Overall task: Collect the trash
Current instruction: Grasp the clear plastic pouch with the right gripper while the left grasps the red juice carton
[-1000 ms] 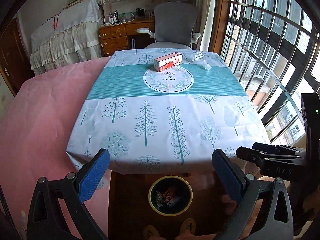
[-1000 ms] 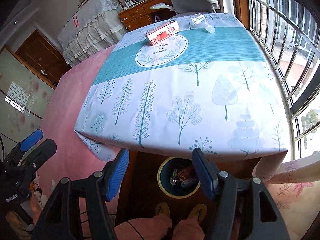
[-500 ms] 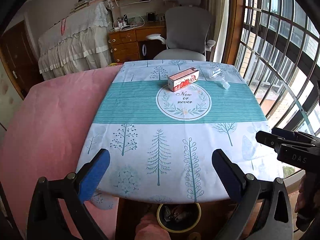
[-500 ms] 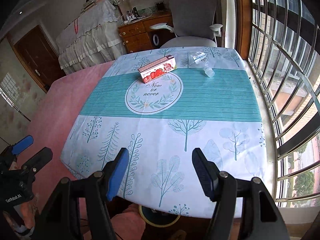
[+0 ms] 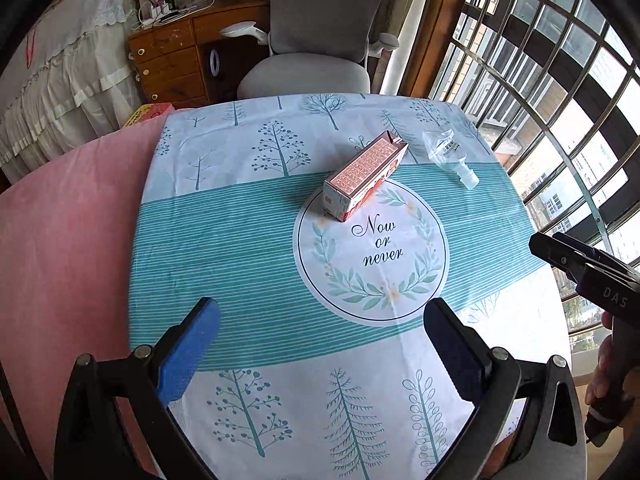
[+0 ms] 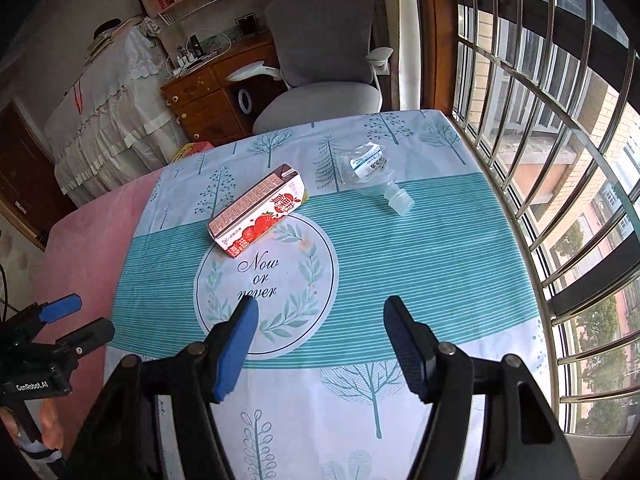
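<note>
Above counter [image 6: 420, 240]: left hand-held gripper [image 5: 320, 320] wide, empty; right hand-held gripper [image 6: 320, 312] wide, closing slightly, empty; carton [image 6: 258, 216], crumpled bottle [image 6: 370, 172] beyond.

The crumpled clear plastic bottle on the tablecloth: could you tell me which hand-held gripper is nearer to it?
Right, by a modest margin. The right hand-held gripper hovers almost straight below the bottle; the left hand-held gripper hangs farther left, nearer the carton.

Left wrist view: looks steeply down past the left tool [image 5: 320, 336] onto the table [image 5: 240, 248] from its near edge, facing the grey chair [image 5: 316, 32] beyond the far edge. Right wrist view: same heading, nearer the window side of the table [image 6: 440, 248]. Both share the "Now or never" circle [image 5: 370, 252] and that chair [image 6: 320, 44].
</note>
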